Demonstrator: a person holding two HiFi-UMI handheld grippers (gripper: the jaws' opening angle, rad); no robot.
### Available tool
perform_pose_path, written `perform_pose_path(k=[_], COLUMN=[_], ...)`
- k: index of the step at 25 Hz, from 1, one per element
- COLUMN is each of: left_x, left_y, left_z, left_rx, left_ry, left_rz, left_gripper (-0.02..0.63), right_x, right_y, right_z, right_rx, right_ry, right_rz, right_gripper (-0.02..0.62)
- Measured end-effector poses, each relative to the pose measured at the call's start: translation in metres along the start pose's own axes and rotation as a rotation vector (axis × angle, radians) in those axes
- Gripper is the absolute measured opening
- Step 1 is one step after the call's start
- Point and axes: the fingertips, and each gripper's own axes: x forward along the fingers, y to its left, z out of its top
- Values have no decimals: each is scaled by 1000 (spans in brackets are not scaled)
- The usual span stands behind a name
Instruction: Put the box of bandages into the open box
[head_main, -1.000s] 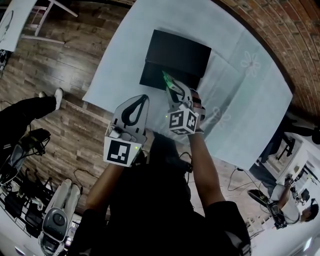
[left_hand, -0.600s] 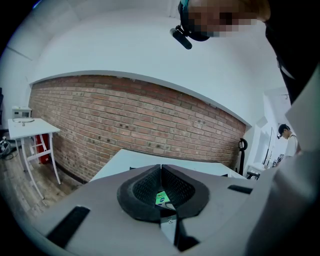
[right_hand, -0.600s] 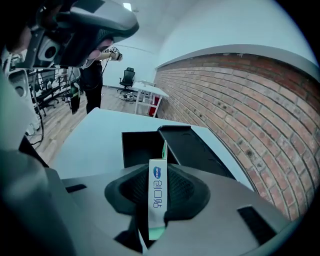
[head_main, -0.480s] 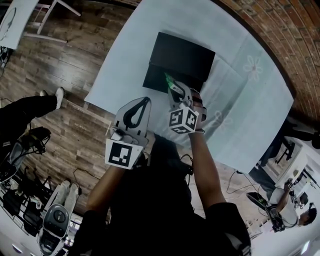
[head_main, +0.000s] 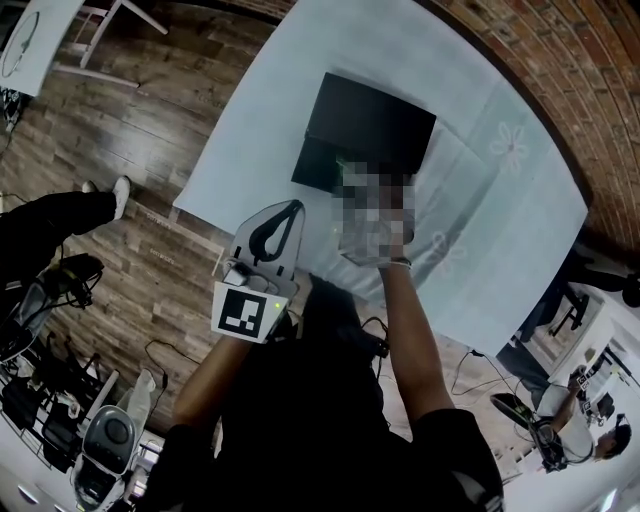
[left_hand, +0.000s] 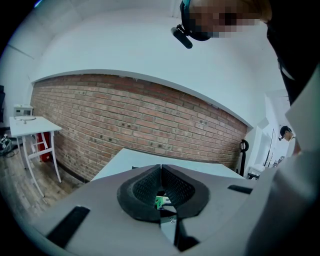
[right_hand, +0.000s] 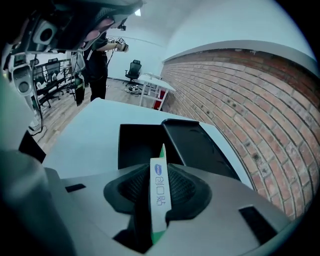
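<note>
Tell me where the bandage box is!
In the right gripper view the bandage box stands between the right gripper's jaws, which have just been opening, in front of the open black box.

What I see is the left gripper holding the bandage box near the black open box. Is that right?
No, it is the right gripper that holds the box of bandages near the black open box; its jaws have just been opening, with the box between them. The right gripper view shows it.

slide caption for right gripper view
Right gripper, jaws just opening, bandage box between them, aimed at the open black box
</note>
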Motion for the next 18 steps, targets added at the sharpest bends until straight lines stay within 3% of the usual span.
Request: perform_pose_path(k=[10, 18], left_x=[0, -1], left_y=[7, 10], left_z=[3, 2], left_rx=[-8, -8], left_ry=[5, -3], left_rz=[-6, -1], left_gripper=[34, 34], right_x=[-14, -18], right_y=[1, 9], right_z=[-1, -5], right_rx=[-1, -117], right_ry=[4, 14], right_rz=[11, -9], right_gripper=[130, 109])
